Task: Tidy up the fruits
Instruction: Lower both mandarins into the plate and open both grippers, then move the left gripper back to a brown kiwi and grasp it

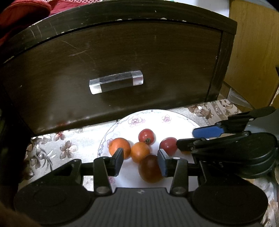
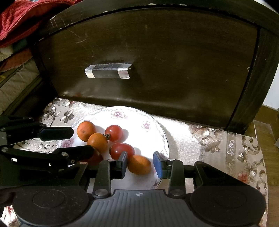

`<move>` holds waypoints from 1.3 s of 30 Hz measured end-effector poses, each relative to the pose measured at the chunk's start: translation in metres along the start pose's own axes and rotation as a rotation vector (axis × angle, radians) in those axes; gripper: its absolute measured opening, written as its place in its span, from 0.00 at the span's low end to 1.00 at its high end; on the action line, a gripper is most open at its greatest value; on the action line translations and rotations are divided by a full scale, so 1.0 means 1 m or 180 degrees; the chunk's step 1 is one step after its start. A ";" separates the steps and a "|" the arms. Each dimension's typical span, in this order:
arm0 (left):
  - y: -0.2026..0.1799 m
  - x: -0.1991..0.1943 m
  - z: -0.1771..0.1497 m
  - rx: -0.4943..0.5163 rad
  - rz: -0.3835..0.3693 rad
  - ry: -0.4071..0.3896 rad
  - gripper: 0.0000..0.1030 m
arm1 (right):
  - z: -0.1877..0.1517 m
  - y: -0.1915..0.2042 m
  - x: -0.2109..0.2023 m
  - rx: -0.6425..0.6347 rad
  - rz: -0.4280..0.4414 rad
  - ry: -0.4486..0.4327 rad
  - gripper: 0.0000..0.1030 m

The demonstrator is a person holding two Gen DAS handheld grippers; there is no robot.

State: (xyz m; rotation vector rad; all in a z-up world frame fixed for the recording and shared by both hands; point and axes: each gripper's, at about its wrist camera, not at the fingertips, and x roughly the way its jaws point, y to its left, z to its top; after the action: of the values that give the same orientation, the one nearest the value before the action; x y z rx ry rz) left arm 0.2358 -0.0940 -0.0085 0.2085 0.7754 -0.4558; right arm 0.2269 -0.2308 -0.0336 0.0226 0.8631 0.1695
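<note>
A white floral plate (image 1: 153, 117) (image 2: 132, 113) holds several small oranges and tomatoes. My left gripper (image 1: 141, 161) is open over the plate's near side, with a dark red tomato (image 1: 150, 169) between its fingers, close to the right one. An orange (image 1: 119, 147), another orange (image 1: 139, 151) and two red tomatoes (image 1: 146, 136) (image 1: 168, 145) lie beyond. My right gripper (image 2: 140, 163) is open around a blurred orange (image 2: 139, 164), which touches the left pad. It also shows in the left wrist view (image 1: 191, 138).
A dark wooden drawer front (image 1: 122, 61) (image 2: 157, 61) with a clear handle (image 1: 116, 82) (image 2: 108, 70) stands just behind the plate. A floral cloth (image 2: 218, 145) covers the surface. Red fabric (image 2: 21, 15) lies at upper left. The surface's edge is at right.
</note>
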 end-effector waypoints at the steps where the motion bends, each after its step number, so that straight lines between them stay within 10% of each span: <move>1: 0.000 -0.001 0.000 0.0005 0.0008 -0.0001 0.46 | 0.000 0.000 -0.001 -0.0004 -0.0004 -0.0011 0.33; 39: -0.002 -0.064 -0.035 0.0105 0.0175 -0.0012 0.46 | -0.023 0.036 -0.058 -0.0071 0.0139 -0.0102 0.40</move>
State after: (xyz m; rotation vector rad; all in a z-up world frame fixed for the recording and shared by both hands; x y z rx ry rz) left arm 0.1727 -0.0636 0.0128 0.2592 0.7571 -0.4170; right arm 0.1678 -0.2058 -0.0021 0.0231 0.8291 0.2193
